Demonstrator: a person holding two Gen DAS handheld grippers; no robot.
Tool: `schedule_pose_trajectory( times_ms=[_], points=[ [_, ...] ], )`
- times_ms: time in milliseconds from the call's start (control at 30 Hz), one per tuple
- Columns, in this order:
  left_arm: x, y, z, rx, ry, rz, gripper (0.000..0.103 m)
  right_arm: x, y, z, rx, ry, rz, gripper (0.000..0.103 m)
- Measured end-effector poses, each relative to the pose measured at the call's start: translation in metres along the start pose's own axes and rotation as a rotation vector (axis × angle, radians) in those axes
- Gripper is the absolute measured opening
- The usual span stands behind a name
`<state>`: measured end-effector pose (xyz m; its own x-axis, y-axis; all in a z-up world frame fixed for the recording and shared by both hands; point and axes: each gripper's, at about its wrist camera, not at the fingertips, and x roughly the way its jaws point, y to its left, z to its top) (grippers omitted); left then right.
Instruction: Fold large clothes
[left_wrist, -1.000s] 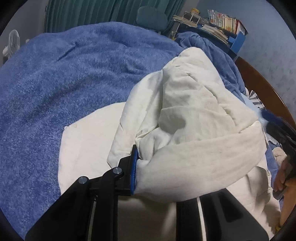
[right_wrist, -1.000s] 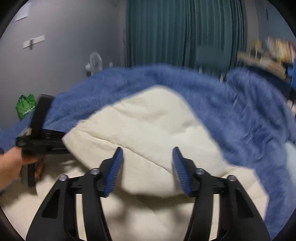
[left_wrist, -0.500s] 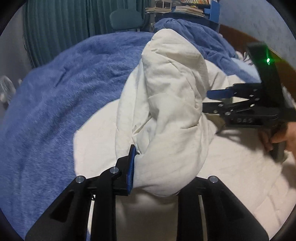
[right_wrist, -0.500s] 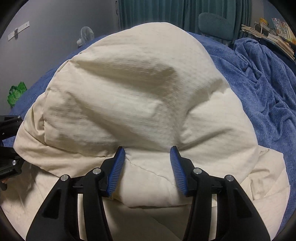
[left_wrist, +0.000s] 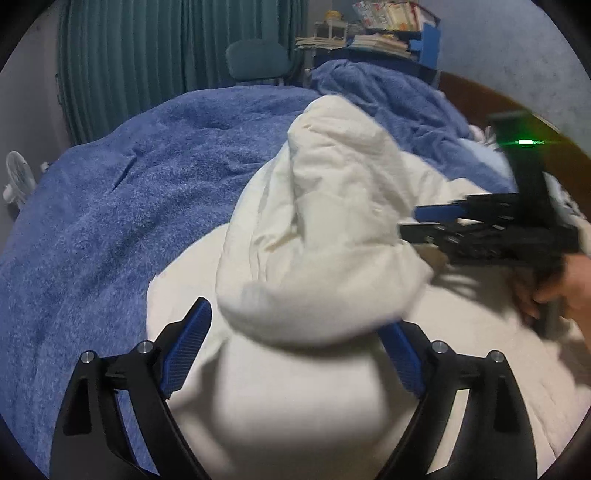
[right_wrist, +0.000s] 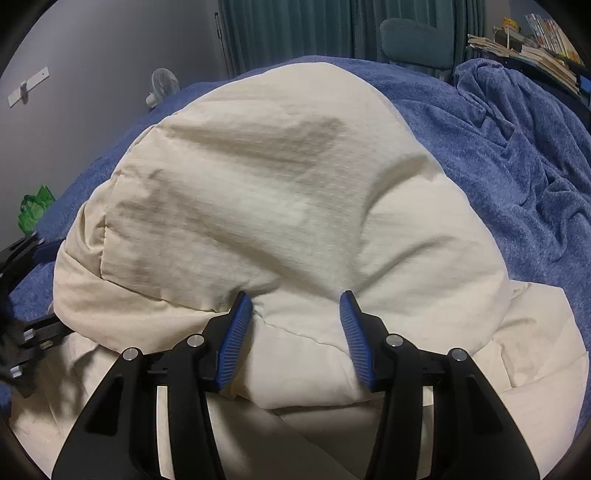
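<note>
A large cream quilted garment (left_wrist: 325, 236) lies bunched on a blue fleece blanket (left_wrist: 110, 206); it also shows in the right wrist view (right_wrist: 280, 192). My left gripper (left_wrist: 295, 332) is open, its blue pads on either side of a thick fold that rests between them. My right gripper (right_wrist: 297, 317) is open with its pads around a puffy fold of the garment; from the left wrist view it (left_wrist: 424, 221) appears side-on at the right, held by a hand (left_wrist: 569, 284).
A teal curtain (left_wrist: 155, 55) and a teal chair (left_wrist: 258, 59) stand behind the bed. Stacked books (left_wrist: 384, 29) sit on a shelf at the back right. A small fan (right_wrist: 164, 85) and a green bag (right_wrist: 35, 206) are at the left. A wooden bed edge (left_wrist: 480, 92) curves at the right.
My left gripper has opened and let go of the garment fold it was pinching. The right gripper has stayed open around its fold, pushing slightly further in.
</note>
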<state>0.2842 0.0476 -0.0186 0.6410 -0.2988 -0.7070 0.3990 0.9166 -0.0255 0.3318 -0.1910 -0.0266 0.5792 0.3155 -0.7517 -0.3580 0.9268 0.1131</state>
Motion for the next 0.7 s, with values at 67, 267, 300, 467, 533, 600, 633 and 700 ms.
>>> schedule_pose_trajectory(
  times_ms=[67, 267, 300, 467, 533, 600, 633, 700],
  points=[
    [-0.031, 0.002, -0.006, -0.004, -0.074, -0.032, 0.086, 0.0, -0.002, 0.001, 0.005, -0.004, 0.006, 0.048],
    [-0.057, 0.002, 0.023, -0.074, -0.176, -0.093, 0.085, -0.011, -0.005, 0.006, 0.015, -0.036, 0.019, 0.044],
    [-0.05, -0.001, 0.028, -0.067, -0.165, -0.094, 0.085, -0.017, -0.007, 0.008, 0.029, -0.051, 0.018, 0.043],
    [0.001, -0.016, 0.037, 0.022, -0.092, -0.014, 0.066, -0.029, -0.03, 0.019, 0.047, -0.066, -0.079, 0.043],
    [0.028, -0.011, 0.035, 0.038, -0.036, 0.044, 0.066, -0.013, -0.04, 0.023, 0.041, 0.005, -0.118, 0.043],
    [0.058, 0.004, 0.032, 0.007, 0.043, 0.068, 0.066, -0.001, -0.042, 0.026, 0.027, 0.043, -0.133, 0.043],
    [0.067, 0.011, 0.031, -0.013, 0.066, 0.06, 0.066, 0.006, -0.04, 0.027, 0.005, 0.056, -0.155, 0.043],
    [0.083, 0.021, 0.032, -0.041, 0.101, 0.055, 0.068, 0.019, -0.036, 0.027, -0.033, 0.085, -0.202, 0.043]
  ],
)
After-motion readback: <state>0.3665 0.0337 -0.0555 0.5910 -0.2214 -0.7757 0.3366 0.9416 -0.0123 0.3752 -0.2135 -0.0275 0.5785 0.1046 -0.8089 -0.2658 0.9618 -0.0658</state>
